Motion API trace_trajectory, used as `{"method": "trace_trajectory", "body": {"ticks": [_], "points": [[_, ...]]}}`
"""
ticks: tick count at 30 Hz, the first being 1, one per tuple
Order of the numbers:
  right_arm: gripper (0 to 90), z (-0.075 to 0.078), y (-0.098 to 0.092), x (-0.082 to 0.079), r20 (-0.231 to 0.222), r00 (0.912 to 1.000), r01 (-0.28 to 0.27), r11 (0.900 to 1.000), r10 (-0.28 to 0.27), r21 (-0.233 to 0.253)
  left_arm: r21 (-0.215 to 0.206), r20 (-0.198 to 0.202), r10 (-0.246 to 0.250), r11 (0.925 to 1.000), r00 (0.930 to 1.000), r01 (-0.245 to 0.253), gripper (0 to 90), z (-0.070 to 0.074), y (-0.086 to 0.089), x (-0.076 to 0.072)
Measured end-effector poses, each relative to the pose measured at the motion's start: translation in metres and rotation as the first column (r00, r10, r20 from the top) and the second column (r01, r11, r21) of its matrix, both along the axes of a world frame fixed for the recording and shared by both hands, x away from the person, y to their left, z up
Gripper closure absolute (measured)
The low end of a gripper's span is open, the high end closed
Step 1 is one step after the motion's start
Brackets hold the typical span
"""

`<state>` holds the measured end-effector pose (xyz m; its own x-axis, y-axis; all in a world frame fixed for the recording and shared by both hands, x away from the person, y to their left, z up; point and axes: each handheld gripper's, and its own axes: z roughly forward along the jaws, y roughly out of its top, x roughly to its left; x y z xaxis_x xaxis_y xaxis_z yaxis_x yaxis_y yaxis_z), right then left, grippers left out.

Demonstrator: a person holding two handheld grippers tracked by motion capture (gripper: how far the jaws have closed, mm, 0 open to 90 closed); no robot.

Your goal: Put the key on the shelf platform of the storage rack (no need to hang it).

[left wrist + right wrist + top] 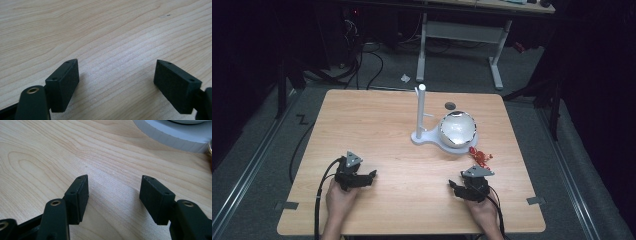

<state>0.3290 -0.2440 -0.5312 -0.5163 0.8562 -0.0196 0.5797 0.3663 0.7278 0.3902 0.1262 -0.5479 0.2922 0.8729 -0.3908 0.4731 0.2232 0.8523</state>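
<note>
Both the left claw and the right claw rest spread apart and empty on the table, so a hasty reach toward the red string bundle at about one o'clock could knock the shiny ball off its white stand.

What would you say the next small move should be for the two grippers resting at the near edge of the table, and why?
Probably the right gripper should travel forward toward the red item, the nearest thing to it. Both it and the left gripper are open and hold nothing, with bare wood between their jaws. The red item lies on the table just ahead, beside the white stand carrying the shiny ball.
</note>
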Motion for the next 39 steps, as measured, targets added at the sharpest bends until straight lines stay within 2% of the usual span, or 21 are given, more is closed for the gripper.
{"method": "trace_trajectory", "body": {"ticks": [18, 25, 39], "points": [[40.2, 0.0001, 0.0001, -0.0001, -0.001, 1.0000, 0.001, 1.000, -0.001, 0.000, 0.001, 0.000, 0.000, 1.0000, 1.0000, 0.000, 20.6, 0.0000, 0.0000, 0.0000], [30.9, -0.0003, 0.0016, -0.0005, -0.011, 0.9998, -0.018, 1.000, 0.018, -0.003, 0.002, 0.000, 0.000, 1.0000, 1.0000, 0.000, 20.6, 0.0000, 0.0000, 0.0000], [32.5, 0.0000, 0.0024, -0.0015, -0.010, 0.9999, -0.005, 1.000, 0.005, -0.007, 0.000, 0.000, 0.000, 1.0000, 1.0000, 0.000, 20.6, 0.0000, 0.0000, 0.0000]]}}
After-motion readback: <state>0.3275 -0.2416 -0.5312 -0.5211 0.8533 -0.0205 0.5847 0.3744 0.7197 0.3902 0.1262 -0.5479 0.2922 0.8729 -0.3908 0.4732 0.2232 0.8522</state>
